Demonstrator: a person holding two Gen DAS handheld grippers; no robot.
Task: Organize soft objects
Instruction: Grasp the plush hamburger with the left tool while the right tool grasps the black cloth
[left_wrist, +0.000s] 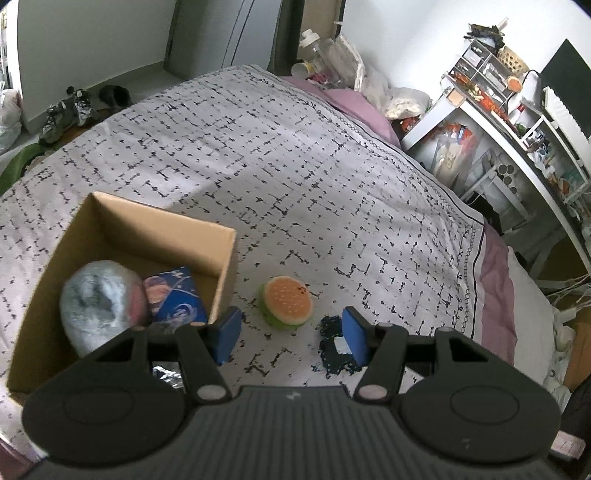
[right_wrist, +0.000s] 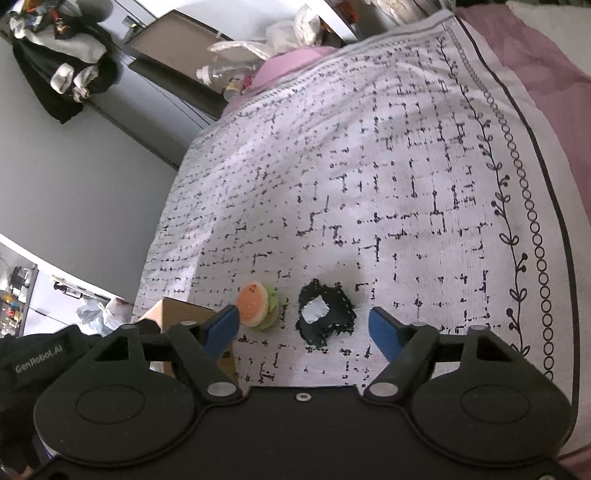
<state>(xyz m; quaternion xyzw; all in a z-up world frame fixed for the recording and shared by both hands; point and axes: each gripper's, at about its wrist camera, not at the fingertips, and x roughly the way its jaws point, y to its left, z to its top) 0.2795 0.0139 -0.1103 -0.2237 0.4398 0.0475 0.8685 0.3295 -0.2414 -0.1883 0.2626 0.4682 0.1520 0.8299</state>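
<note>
Reading "GenRobot.AI" on black glove (right_wrist: 37, 363) | both claws, left (left_wrist: 291, 338) and right (right_wrist: 304, 330), spread, pinching nothing | burger toy (left_wrist: 286, 301) on patterned bed (left_wrist: 277, 166)

Left wrist view: cardboard box (left_wrist: 155, 229) has its near corner hidden behind the gripper body. The grey fuzzy toy (left_wrist: 98, 299) in it is blurred, shape unclear, lower part covered. Something shiny (left_wrist: 168, 374) shows below the blue patterned pouch (left_wrist: 177, 295), probably foil, too little visible. Black cloth item (left_wrist: 332, 350) is half hidden by the right pad (left_wrist: 355, 336). Right wrist view: box (right_wrist: 184, 314) mostly blocked by the left finger (right_wrist: 221, 328), contents not visible. Desk shelves' (left_wrist: 491, 85) clutter too small to identify.
</note>
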